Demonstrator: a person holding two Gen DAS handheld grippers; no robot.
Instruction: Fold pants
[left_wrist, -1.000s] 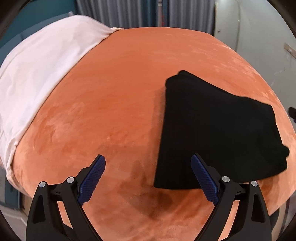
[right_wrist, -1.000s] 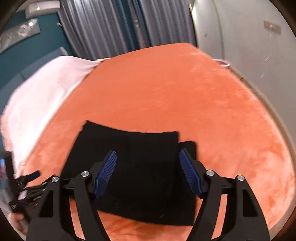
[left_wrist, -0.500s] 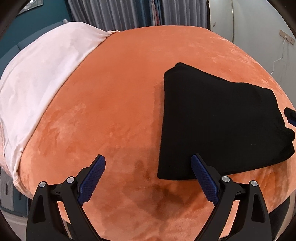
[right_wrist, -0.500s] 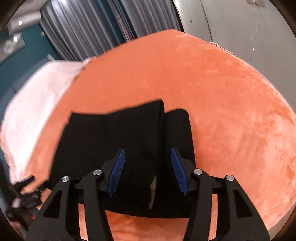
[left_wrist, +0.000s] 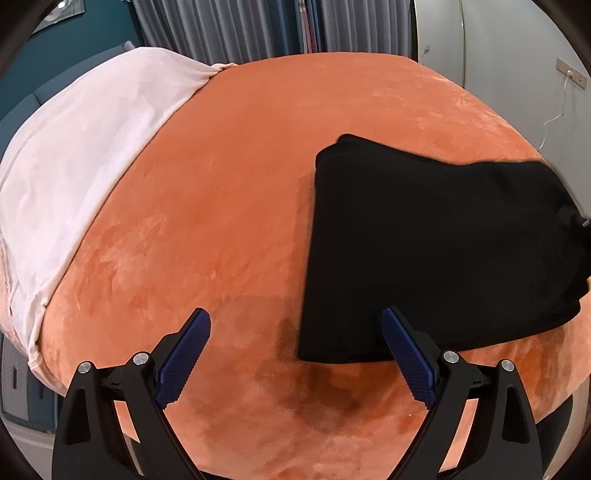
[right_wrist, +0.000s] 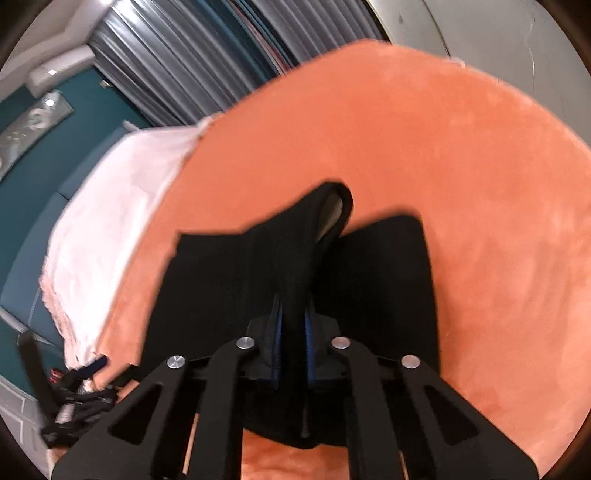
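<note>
The black pants (left_wrist: 424, 240) lie folded into a rectangle on the orange bed cover (left_wrist: 221, 203), right of centre in the left wrist view. My left gripper (left_wrist: 295, 315) hovers open over the bed by the pants' near left corner, with nothing between its blue pads. In the right wrist view my right gripper (right_wrist: 293, 310) is closing its jaws on a bunched ridge of the pants (right_wrist: 221, 280), and the pads press the cloth. The pinched fold (right_wrist: 328, 206) stands up off the bed and shows a pale lining.
A pale pink sheet (left_wrist: 85, 166) covers the left end of the bed. Grey curtains (left_wrist: 258, 29) hang behind it, and a white wall (left_wrist: 517, 74) with a socket and cable stands at the right. The bed's near edge drops off below my left gripper.
My right gripper's jaws have gone from wide apart to pinched on the pants, and the cloth there has bunched and risen. The left gripper has stayed open and nearly still.
</note>
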